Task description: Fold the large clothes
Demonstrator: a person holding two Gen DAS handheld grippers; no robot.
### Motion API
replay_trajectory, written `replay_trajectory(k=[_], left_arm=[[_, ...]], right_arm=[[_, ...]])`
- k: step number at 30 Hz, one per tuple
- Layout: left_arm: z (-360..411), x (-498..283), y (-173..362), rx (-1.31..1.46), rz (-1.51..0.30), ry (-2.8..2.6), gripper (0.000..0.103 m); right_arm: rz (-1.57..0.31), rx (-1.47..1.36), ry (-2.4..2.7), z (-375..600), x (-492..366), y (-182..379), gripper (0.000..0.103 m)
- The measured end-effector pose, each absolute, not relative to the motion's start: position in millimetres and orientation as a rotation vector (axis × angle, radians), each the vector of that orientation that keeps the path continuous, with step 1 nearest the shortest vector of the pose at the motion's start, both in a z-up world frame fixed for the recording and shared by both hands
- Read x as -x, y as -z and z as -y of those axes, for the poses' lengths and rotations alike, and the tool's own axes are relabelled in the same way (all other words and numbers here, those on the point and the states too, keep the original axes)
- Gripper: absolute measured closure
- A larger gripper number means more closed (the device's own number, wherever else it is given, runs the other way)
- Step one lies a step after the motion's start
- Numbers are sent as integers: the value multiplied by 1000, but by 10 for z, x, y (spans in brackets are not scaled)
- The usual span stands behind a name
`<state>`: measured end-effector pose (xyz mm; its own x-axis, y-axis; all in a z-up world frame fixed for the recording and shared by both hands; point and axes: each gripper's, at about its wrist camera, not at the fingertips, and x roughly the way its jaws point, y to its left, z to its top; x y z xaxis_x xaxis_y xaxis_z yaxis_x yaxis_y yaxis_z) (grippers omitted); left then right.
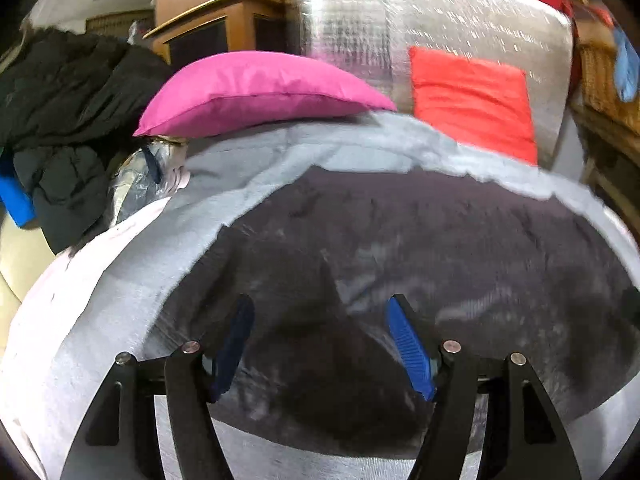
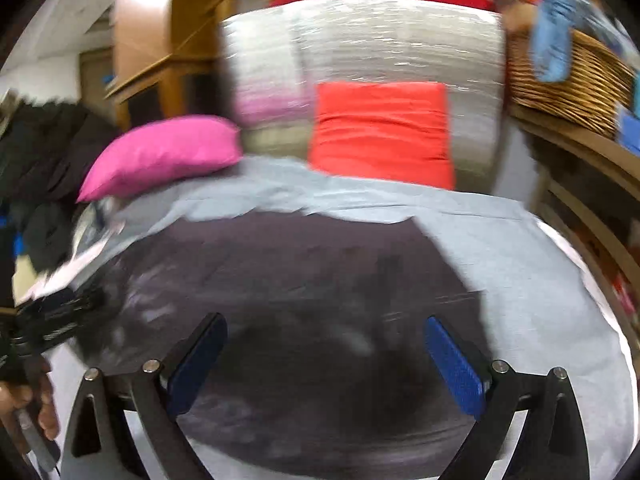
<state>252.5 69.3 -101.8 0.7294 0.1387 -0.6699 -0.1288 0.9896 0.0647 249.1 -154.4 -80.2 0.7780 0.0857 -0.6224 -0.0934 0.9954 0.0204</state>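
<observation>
Two blue-padded claws, both spread wide with nothing between the pads. Left wrist view: the left gripper (image 1: 320,344) hovers over a dark charcoal garment (image 1: 400,248) lying on a pale grey sheet (image 1: 120,288), with a magenta pillow (image 1: 256,92) and a red-orange cushion (image 1: 472,100) behind it against a silver quilted backrest (image 1: 360,20). Right wrist view, blurry: the right gripper (image 2: 326,364) hangs over the same garment (image 2: 320,264), and there's a wicker basket (image 2: 568,84) on wooden shelving (image 2: 592,168) to the right.
</observation>
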Motion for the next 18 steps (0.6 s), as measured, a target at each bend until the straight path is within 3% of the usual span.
replay_trajectory(k=[2, 4, 13, 18], left_arm=[[-612, -2554, 1217, -84, -778, -158, 32], [-554, -2542, 1364, -147, -774, -168, 31], [-547, -2557, 1387, -174, -793, -170, 30], [-896, -2344, 998, -85, -726, -186, 31]], right_arm=[[-743, 21, -102, 1424, -2566, 1057, 38], [-817, 51, -77, 1398, -2583, 1379, 49], [-808, 135, -38, 1286, -2605, 1514, 49], [-784, 40, -29, 1483, -2340, 1077, 51]])
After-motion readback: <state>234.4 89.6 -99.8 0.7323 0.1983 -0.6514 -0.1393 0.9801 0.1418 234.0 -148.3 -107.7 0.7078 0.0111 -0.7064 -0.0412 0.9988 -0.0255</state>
